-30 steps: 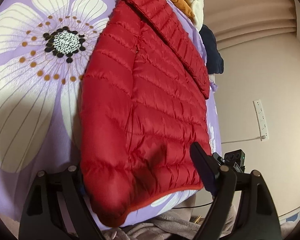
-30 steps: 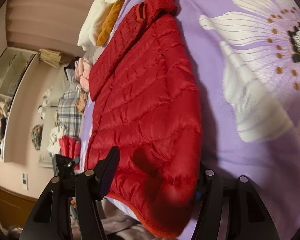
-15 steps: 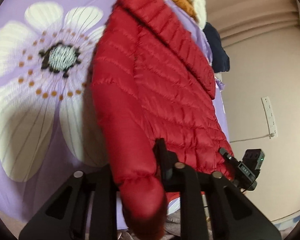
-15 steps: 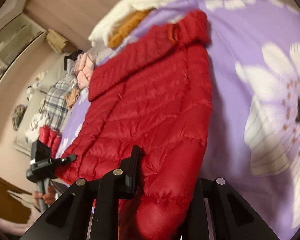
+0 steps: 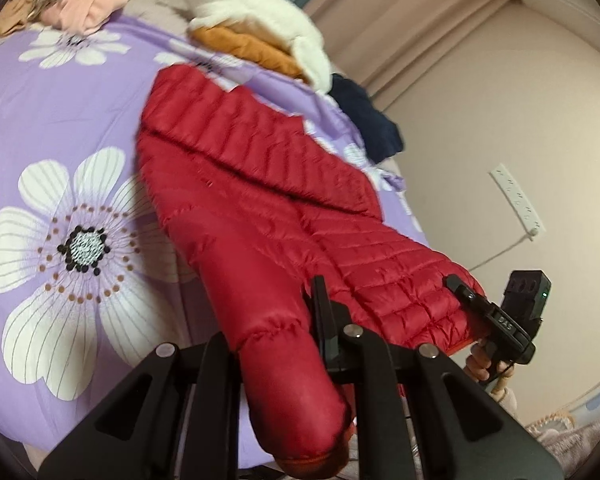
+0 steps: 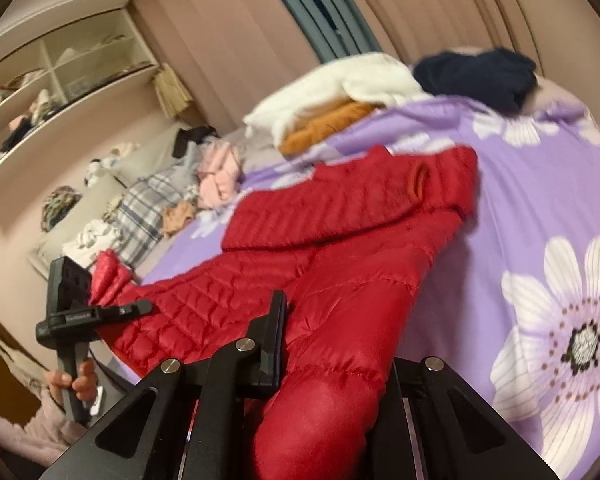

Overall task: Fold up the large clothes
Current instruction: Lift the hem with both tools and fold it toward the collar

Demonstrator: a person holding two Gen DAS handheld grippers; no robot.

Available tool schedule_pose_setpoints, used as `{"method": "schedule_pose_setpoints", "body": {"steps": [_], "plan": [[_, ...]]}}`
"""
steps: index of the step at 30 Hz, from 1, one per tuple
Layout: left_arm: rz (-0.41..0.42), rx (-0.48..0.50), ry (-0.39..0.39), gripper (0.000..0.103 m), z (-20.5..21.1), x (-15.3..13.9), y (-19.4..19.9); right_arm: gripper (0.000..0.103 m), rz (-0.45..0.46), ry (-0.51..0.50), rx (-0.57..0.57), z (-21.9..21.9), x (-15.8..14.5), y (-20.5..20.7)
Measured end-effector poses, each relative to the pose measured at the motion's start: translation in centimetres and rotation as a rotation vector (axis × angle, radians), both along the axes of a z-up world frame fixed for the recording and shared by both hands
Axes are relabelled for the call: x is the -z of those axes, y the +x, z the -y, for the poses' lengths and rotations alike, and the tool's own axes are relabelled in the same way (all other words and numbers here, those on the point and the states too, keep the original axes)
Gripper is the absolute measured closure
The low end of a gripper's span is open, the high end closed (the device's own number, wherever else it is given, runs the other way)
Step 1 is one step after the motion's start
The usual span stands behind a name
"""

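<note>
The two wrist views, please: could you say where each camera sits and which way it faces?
Left wrist: sits on the left hand-held gripper, looking along the red jacket up the purple flowered bedspread; the right hand-held gripper and fingers show at right.
Right wrist: sits on the right hand-held gripper, facing the same jacket and the shelves; the left hand-held gripper shows at left.
Shared: jacket, bedspread, white garment.

One red jacket (image 5: 260,200), two hand-held grippers, one floral bedsheet (image 5: 60,128), one power strip (image 5: 516,200).
</note>
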State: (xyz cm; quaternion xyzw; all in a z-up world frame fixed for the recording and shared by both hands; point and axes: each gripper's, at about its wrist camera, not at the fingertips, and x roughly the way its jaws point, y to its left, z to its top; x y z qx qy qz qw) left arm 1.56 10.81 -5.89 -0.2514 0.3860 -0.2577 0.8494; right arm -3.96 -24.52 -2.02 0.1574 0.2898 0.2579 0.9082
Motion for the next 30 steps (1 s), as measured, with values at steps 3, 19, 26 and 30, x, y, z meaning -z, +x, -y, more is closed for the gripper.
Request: {"method": "schedule_pose_setpoints", "body": {"steps": [3, 19, 26, 30], "plan": [[0.054, 0.021, -0.001, 0.090, 0.0, -2.1, -1.0, 0.086, 0.053, -0.021, -0.029, -0.4, -1.4, -1.0], [0.256, 0.066, -0.085, 0.089, -0.8, -10.0, -5.1, 0.086, 0.256, 0.061, -0.101, 1.8, -7.7, -5.3], [0.233, 0.015, -0.055, 0.089, -1.0, -9.9, -1.7, 0.086, 0.201, 0.084, -0.038, 1.9, -7.4, -2.2], [0.222, -0.007, -0.030, 0.088, -1.0, -9.8, 1.1, 0.086, 0.190, 0.077, -0.003, 1.5, -7.4, -0.5]]}}
